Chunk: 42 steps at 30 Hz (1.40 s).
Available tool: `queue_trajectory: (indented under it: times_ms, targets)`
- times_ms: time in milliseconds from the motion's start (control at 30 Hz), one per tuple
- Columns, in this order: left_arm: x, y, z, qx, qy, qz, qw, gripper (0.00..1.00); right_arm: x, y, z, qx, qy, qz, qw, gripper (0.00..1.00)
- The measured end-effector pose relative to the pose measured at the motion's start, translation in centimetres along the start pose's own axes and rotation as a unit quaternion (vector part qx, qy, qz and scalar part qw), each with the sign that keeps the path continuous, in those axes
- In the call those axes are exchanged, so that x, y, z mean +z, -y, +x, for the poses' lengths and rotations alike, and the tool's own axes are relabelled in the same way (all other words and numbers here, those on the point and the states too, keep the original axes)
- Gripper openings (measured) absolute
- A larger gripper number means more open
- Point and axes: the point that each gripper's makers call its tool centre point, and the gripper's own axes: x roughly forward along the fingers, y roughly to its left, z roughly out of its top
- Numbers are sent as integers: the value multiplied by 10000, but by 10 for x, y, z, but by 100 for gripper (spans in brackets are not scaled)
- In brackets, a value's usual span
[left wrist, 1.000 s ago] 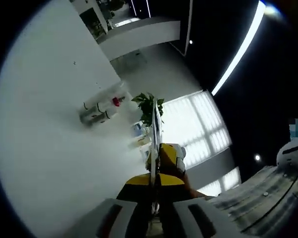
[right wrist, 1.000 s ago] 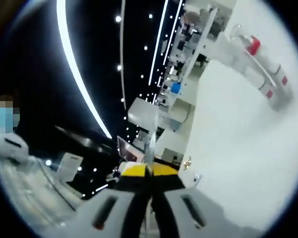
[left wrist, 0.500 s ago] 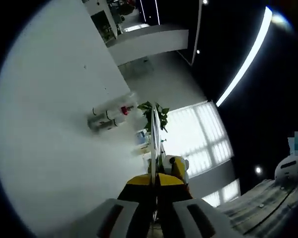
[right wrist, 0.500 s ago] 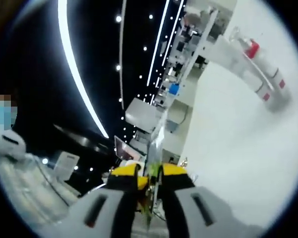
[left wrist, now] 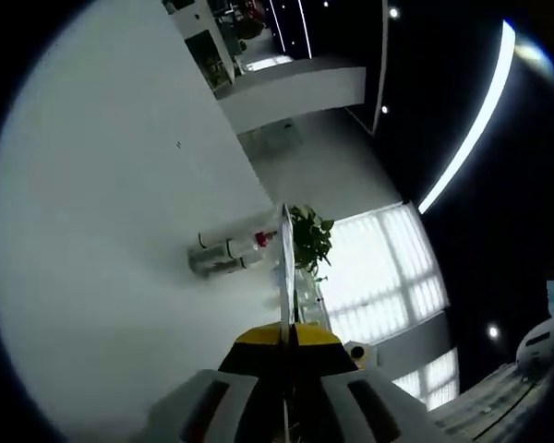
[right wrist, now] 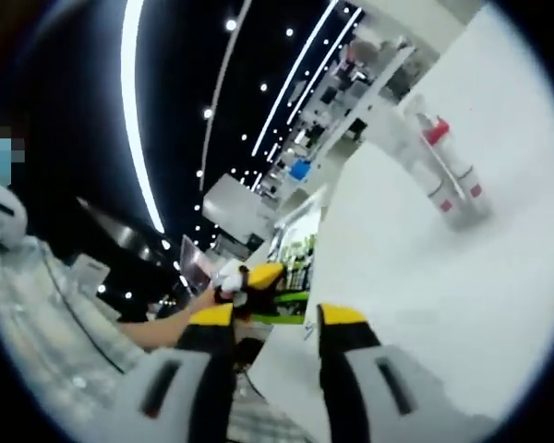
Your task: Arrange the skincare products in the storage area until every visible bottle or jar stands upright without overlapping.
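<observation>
- White tabletop (left wrist: 102, 231) fills the left of the left gripper view.
- Left gripper (left wrist: 286, 346): jaws pressed together, holding nothing.
- Right gripper (right wrist: 275, 323): jaws spread, empty.
- Skincare bottles (left wrist: 226, 254) lie at centre, beside a plant (left wrist: 309, 238); upper right in the right gripper view (right wrist: 448, 175).

You have a wide white tabletop (left wrist: 102, 212) with bare surface on every side of the one cluster on it — a few clear bottles (left wrist: 226, 254) packed together, touching, one with a red cap. In the right gripper view the same bottles (right wrist: 448, 175) sit well ahead of your right gripper (right wrist: 275, 323), whose jaws stand apart — nothing lies between. A potted plant (left wrist: 309, 235) stands past the table's edge beyond the cluster.
</observation>
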Motion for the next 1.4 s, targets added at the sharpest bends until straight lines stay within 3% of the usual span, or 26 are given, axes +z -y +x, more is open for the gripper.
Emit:
queue_trajectory:
  times_ms: [200, 300, 833, 1067, 1400]
  targets:
    - [11, -20, 20, 272, -133, -1, 9995, 2, -2, 22, -22, -775, -102, -392, 9962, 42]
    - [15, -27, 27, 308, -146, -50, 9994, 2, 1, 27, -31, -948, -44, -470, 9944, 46]
    - [34, -77, 66, 765, -332, -202, 9963, 2, 2, 34, -72, -1411, 136, -362, 9892, 48]
    - [45, -104, 82, 1052, -309, -380, 9932, 2, -7, 40, -87, -1567, 134, -226, 9873, 48]
    - [45, -124, 102, 1428, -341, -429, 9882, 2, -19, 48, -110, -1805, 183, -9, 9834, 48]
